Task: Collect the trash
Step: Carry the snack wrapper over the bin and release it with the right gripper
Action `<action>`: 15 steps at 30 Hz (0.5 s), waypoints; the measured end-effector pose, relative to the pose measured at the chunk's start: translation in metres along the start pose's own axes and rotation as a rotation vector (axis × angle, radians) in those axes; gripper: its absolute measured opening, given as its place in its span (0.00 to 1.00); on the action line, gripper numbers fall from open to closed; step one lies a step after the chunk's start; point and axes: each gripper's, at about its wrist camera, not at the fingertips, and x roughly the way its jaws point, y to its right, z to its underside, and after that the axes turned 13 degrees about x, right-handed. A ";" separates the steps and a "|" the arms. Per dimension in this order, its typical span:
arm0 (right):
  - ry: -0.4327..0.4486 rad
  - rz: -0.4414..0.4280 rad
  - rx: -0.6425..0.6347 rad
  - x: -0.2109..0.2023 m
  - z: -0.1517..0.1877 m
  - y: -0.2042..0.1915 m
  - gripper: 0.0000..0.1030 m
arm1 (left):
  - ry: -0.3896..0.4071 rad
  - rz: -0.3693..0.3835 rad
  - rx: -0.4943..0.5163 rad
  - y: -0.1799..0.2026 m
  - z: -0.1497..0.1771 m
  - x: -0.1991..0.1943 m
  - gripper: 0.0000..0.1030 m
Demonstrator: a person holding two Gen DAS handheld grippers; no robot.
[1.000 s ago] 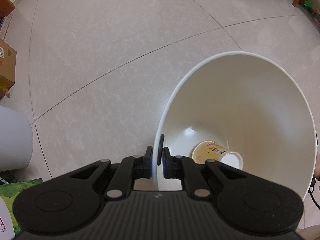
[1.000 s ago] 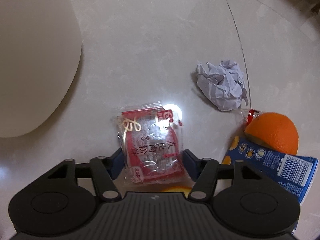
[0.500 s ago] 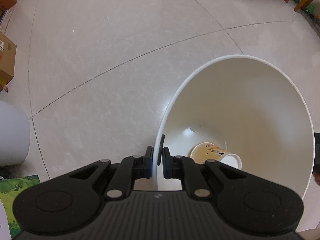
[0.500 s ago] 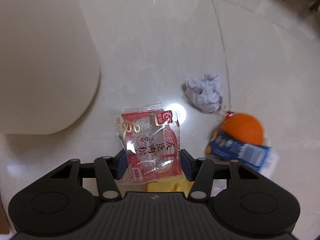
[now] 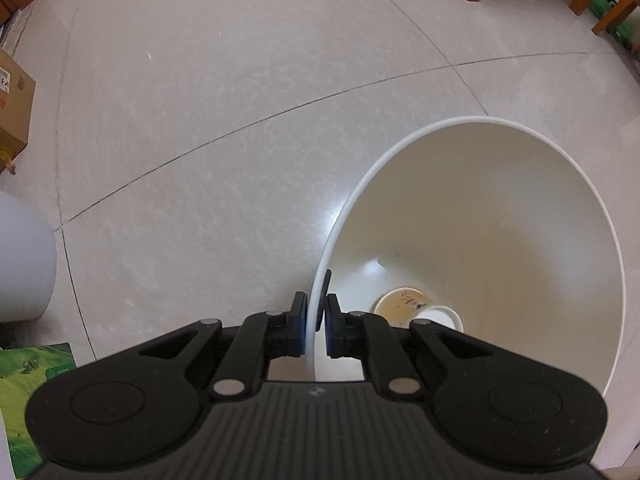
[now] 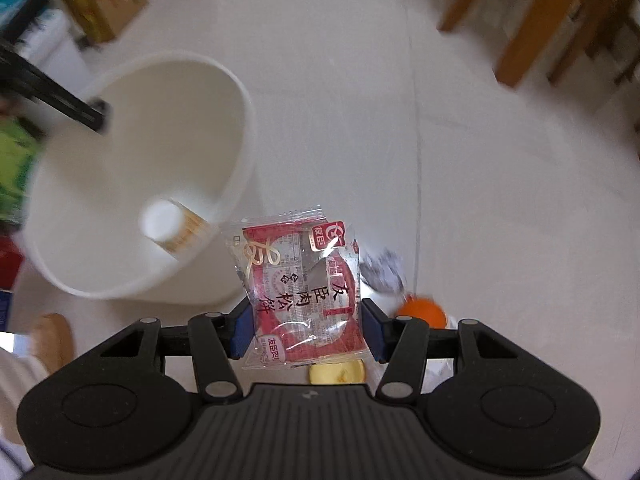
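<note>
A white trash bin (image 5: 500,216) stands on the tiled floor, and my left gripper (image 5: 316,320) is shut on its near rim. A paper cup (image 5: 412,310) lies at its bottom. In the right wrist view the same bin (image 6: 132,184) with the cup (image 6: 172,228) sits at the left. My right gripper (image 6: 306,320) is shut on a red and clear snack wrapper (image 6: 300,288), held above the floor just right of the bin. Below on the floor lie a crumpled paper ball (image 6: 382,270), an orange (image 6: 422,314) and a yellow scrap (image 6: 336,372).
Wooden furniture legs (image 6: 524,28) stand at the far right. A cardboard box (image 6: 100,0) sits far left, also seen as a box (image 5: 12,108). A white round container (image 5: 22,264) and a green carton (image 5: 28,388) are at the left. A foot (image 6: 52,340) is near the bin.
My right gripper has lifted the wrapper off the floor and swung up and left, bringing the bin's opening into view. The left gripper keeps its hold on the rim, tilted slightly.
</note>
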 end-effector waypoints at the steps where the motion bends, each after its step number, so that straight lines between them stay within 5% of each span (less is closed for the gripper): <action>1: 0.014 -0.015 -0.022 -0.009 -0.005 -0.010 0.58 | 0.000 0.001 -0.002 0.000 0.000 0.000 0.07; 11: 0.041 -0.122 -0.168 -0.018 -0.024 -0.087 0.59 | -0.001 -0.005 0.000 0.003 -0.001 -0.001 0.07; 15: 0.059 -0.139 -0.167 -0.023 -0.022 -0.095 0.83 | -0.001 -0.004 -0.002 0.002 -0.001 -0.001 0.07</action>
